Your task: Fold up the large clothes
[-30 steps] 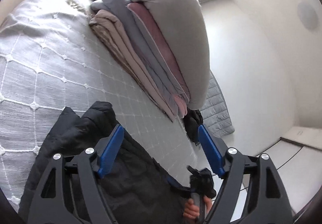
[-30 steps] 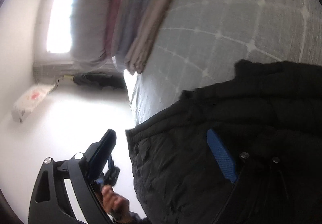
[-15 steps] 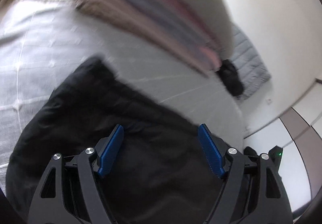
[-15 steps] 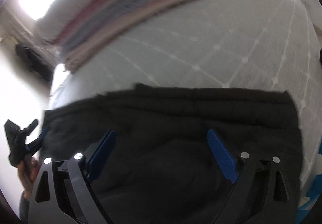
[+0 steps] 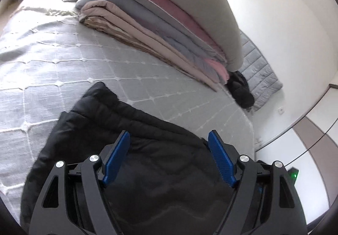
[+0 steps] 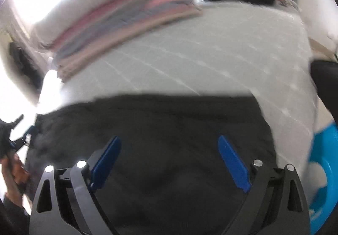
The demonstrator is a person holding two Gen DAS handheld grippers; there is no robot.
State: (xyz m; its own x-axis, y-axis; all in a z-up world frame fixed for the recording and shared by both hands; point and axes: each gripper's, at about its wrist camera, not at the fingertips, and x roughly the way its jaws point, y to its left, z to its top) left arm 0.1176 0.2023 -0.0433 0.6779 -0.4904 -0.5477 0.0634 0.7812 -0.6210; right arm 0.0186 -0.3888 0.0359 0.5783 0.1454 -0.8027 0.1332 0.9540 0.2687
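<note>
I am holding my left claw (image 5: 169,150) wide, its blue pads (image 5: 117,159) standing well apart with nothing pressed between them — only the black quilted jacket (image 5: 131,129) is lying below and ahead of the tips. My right claw (image 6: 170,154) is gaping just as wide over the same jacket (image 6: 158,125), and nothing is caught in it either; that view is blurring, so fine detail is lost there.

The jacket is lying flattened on the near part of the bed (image 5: 63,57), its puffy channels running across it and one corner rising to a point toward the middle of the bedspread. In the right view its far edge is running nearly straight across, and my left hand (image 6: 14,169) is showing at the jacket's left end, gripping the handle of the other claw.

Further out, the pale grey bedspread with its diamond stitching is stretching away to a stack of folded blankets (image 5: 158,30) — beige at the bottom, then grey and pink, with a thick cream one on top. Past the end of that stack a dark bundle of clothing (image 5: 240,89) is sitting against a grey quilted pad (image 5: 262,74) by the white wall. At the right edge of the right view a bright blue object (image 6: 323,173) is poking in beside the bed.
</note>
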